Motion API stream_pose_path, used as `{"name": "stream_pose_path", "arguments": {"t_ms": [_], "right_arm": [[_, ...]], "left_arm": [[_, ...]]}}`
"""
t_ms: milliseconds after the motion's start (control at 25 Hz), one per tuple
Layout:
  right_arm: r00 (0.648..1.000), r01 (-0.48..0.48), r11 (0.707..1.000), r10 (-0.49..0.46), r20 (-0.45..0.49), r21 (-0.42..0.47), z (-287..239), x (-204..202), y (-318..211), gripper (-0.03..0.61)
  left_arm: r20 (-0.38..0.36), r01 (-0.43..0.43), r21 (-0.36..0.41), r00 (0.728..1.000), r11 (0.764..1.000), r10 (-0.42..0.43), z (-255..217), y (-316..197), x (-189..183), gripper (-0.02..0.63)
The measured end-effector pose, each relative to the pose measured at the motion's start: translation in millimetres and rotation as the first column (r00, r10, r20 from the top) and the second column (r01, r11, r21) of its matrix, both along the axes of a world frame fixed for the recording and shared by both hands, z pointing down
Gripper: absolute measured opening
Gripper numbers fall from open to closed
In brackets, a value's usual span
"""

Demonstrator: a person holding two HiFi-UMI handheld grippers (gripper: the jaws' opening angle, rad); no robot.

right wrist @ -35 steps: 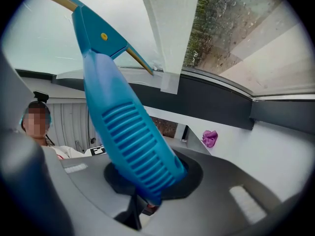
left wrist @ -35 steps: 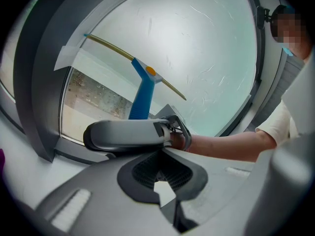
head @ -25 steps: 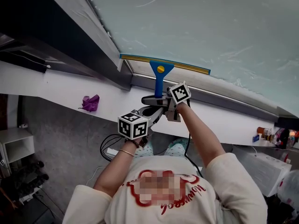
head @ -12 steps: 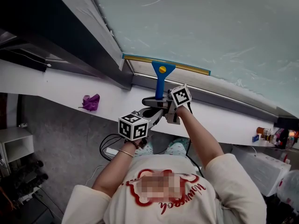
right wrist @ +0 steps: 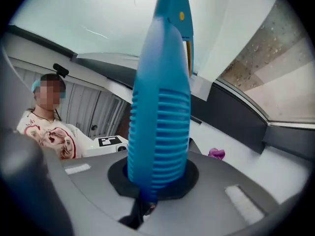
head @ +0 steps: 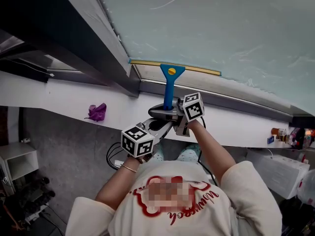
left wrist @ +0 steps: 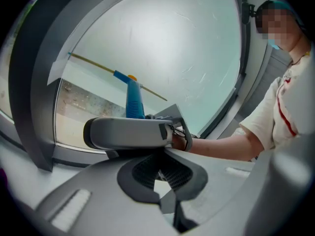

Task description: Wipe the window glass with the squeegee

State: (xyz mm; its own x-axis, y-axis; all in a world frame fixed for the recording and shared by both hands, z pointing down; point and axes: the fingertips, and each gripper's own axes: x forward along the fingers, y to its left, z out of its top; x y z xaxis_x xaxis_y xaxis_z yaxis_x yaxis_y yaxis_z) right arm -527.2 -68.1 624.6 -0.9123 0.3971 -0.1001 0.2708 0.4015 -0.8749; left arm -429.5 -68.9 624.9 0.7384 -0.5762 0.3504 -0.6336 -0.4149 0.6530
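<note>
The squeegee (head: pixel 169 82) sat at centre frame, its blade barely shifted along the bottom edge of the window glass (head: pixel 221 28), so that stroke looked finished. The right gripper's (head: pixel 168 111) fingers pinched its blue handle. The left gripper (head: pixel 156 126), just below, had sunk slightly, its fingers pressed together on nothing.

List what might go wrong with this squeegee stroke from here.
1. The squeegee's blade sits at the bottom edge of the glass, its left end at the window frame; pushing further may jam it there.
2. Only the right gripper holds the ribbed handle, near its end; the wide blade might twist and leave streaks.
3. The left gripper, jaws shut and empty, hovers just behind the right one and may bump it.
</note>
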Motion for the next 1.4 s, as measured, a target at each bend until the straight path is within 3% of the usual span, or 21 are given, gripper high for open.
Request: {"name": "stream_pose_path", "arguments": {"t_ms": [200, 440, 720, 920, 1200, 1400], "right_arm": [[0.998, -0.039, 0.987, 0.029, 0.064, 0.153, -44.5, -2.5, 8.6, 0.011], [0.989, -0.097, 0.977, 0.074, 0.128, 0.187, -112.4, -0.3, 19.4, 0.011], [0.986, -0.099, 0.963, 0.061, 0.156, 0.25, -172.5, 68.0, 41.7, 0.011], [0.988, -0.03, 0.957, -0.015, 0.155, 0.287, -200.8, 147.6, 96.9, 0.011], [0.988, 0.032, 0.953, -0.075, 0.133, 0.301, -217.2, 279.0, 182.8, 0.012], [0.991, 0.028, 0.952, -0.067, 0.119, 0.306, -235.7, 343.5, 238.3, 0.014]], "left_arm": [[0.001, -0.064, 0.109, 0.998, 0.992, 0.064, -39.1, 10.9, -2.4, 0.0], [-0.019, -0.105, 0.229, 0.993, 0.968, 0.113, -100.9, 24.0, -2.1, 0.0], [0.061, -0.164, 0.361, 0.987, 0.918, 0.152, -139.2, 63.0, 49.5, 0.0], [0.04, -0.029, 0.388, 0.999, 0.921, 0.015, -149.6, 103.7, 80.7, 0.0], [0.009, 0.174, 0.471, 0.979, 0.865, -0.202, -188.7, 164.9, 154.1, 0.0], [0.038, 0.129, 0.495, 0.985, 0.859, -0.17, -214.1, 214.2, 204.6, 0.0]]}}
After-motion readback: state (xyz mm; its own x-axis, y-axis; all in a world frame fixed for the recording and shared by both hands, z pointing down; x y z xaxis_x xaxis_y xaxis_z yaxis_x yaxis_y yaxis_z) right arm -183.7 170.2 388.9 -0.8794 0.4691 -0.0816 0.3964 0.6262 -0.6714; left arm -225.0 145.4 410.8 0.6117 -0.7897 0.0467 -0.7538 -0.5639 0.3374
